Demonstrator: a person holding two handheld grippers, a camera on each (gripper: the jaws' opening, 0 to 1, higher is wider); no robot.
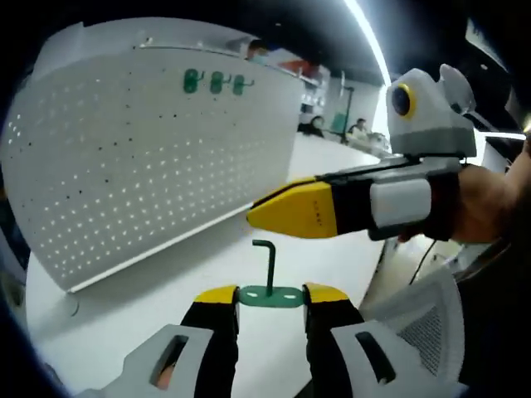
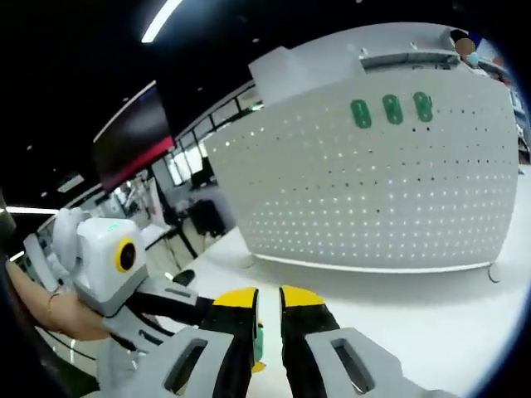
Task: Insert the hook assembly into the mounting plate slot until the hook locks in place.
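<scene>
My left gripper point(image 1: 270, 294) is shut on the flat base of a green hook point(image 1: 270, 267), whose bent wire stem stands up between the yellow tips. The white pegboard mounting plate point(image 1: 149, 157) stands upright on the table to the left, with three green hooks point(image 1: 216, 81) near its top edge. My right gripper point(image 1: 264, 214) reaches in from the right just above the held hook, jaws together and nothing in them. In the right gripper view the right gripper point(image 2: 268, 298) faces the pegboard point(image 2: 373, 182), and a sliver of the green hook point(image 2: 259, 333) shows in its narrow gap.
The white table point(image 1: 124, 315) runs along the pegboard's foot, with bare surface in front of it point(image 2: 431, 315). A person's hand point(image 2: 58, 311) holds the left gripper at the left. A white mesh chair back point(image 1: 423, 327) sits at the lower right. Desks and people are far behind.
</scene>
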